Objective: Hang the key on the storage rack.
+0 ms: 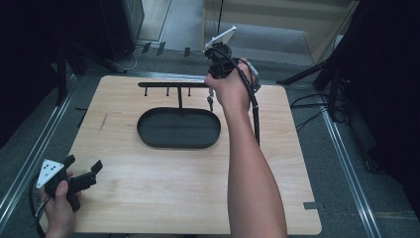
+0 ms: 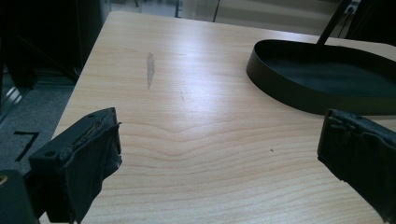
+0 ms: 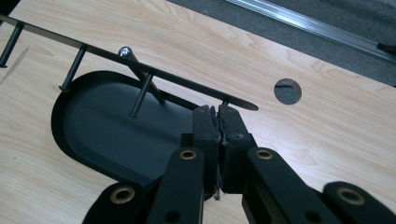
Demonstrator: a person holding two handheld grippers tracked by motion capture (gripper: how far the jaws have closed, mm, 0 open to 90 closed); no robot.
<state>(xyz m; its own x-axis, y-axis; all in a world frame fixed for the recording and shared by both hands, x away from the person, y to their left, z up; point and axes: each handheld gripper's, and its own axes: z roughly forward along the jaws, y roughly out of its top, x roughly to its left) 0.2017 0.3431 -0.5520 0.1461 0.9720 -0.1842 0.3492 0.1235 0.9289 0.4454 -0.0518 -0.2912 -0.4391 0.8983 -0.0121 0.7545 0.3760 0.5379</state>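
- In the high view, the right gripper (image 1: 211,101) is at the right end of the black rack (image 1: 173,85), a bar with pegs that stands on a post in the oval tray (image 1: 148,135). Something small and dark hangs below the hand there; we cannot tell what it is. The left gripper (image 1: 84,168) rests on the near left corner of the table (image 1: 277,163), well apart from the tray.
- In the left gripper view, the jaws stand wide apart with only bare wood between them, so this gripper is released. The tray wall (image 2: 280,88) is far ahead at the right.
- In the right gripper view, the jaws are pressed together just under the end peg (image 3: 226,100) of the bar (image 3: 163,74). A thin pale sliver shows in the seam, but we cannot tell if they grasp a thing.
- We judge that the step is hanging something on, or lifting it from, this last peg. To do it well, we would move slowly and keep the jaws in line with the peg.
- The neighbour peg (image 3: 141,95) and the slanted post (image 3: 144,81) are close at the left and could be hit. A round hole (image 3: 287,90) in the table lies beside.
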